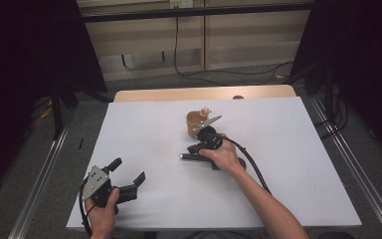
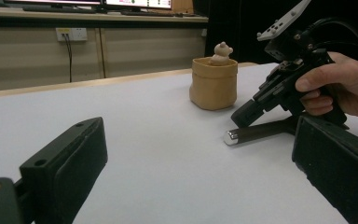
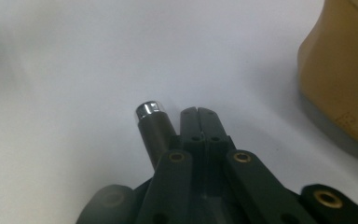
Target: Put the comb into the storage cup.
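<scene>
High view: white counter [image 1: 144, 124] with a tan ceramic-looking pot holding a small bear figure [image 1: 197, 122] near the middle. Right claw [image 1: 199, 149] sits just in front of the pot, tips angled down toward the board, a hand wrapped round its body. A dark cylindrical stick with a silver metal end cap [image 1: 189, 157] lies flat right under it, cap pointing left. Left claw [image 1: 127, 174] is parked near the front-left corner, jaws apart, nothing between them; looks like it's kept well clear so the right has room.

Left gripper view: own two black jaws stand wide apart, bare counter between. Beyond them the stick [image 2: 256, 133] lies on the board just beside the pot [image 2: 213, 83], the right claw's tip low over its far end.

Right gripper view: jaws pressed together, nothing between the pads. Stick [image 3: 153, 126] lies alongside the closed tips on their left, not gripped; whether it touches them I can't tell. Pot wall [image 3: 342, 70] sits close at right. My read: jaws must open before any pickup.
</scene>
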Tool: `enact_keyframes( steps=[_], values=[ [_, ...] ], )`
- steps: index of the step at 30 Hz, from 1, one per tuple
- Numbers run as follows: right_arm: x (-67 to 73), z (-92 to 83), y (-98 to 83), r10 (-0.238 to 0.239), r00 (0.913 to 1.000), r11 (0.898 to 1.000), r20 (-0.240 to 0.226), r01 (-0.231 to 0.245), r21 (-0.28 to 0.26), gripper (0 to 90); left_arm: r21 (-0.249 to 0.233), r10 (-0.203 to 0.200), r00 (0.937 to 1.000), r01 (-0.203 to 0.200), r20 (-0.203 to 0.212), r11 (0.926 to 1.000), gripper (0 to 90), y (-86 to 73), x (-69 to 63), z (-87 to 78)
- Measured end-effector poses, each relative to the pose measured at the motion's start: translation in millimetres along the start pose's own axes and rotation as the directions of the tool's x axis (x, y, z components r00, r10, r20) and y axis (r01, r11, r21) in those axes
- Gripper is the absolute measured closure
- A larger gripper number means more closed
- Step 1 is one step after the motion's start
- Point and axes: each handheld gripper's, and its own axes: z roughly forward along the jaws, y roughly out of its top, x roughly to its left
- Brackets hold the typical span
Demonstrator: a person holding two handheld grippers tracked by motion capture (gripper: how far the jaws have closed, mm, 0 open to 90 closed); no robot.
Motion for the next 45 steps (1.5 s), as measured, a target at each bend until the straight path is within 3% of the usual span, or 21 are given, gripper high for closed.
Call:
enact_keyframes(
  steps=[2, 18, 38, 45],
  values=[
    [-0.5, 3.6, -2.2, -0.004, 1.0000, 1.000, 0.006, 0.004, 0.026, 90.0, -0.005, -0.004, 1.0000, 0.004, 0.000, 1.0000, 3.4, 0.1, -0.4, 0.1],
    [6.1, 3.7, -6.0, -0.034, 0.9989, 0.999, -0.033, 0.035, 0.035, 90.0, -0.001, -0.003, 1.0000, 0.003, -0.001, 1.0000, 3.4, -0.1, -0.1, -0.2],
    [14.5, -1.3, -9.1, -0.058, 0.9972, 0.996, -0.047, 0.061, 0.072, 90.0, 0.003, 0.001, 1.0000, -0.001, 0.004, 1.0000, 3.4, -0.3, 0.2, 0.5],
    [14.8, -2.0, -9.5, -0.047, 0.9972, 0.996, -0.059, 0.051, 0.078, 90.0, 0.002, -0.002, 1.0000, 0.002, 0.004, 1.0000, 3.4, -0.4, 0.1, 0.7]
  ],
)
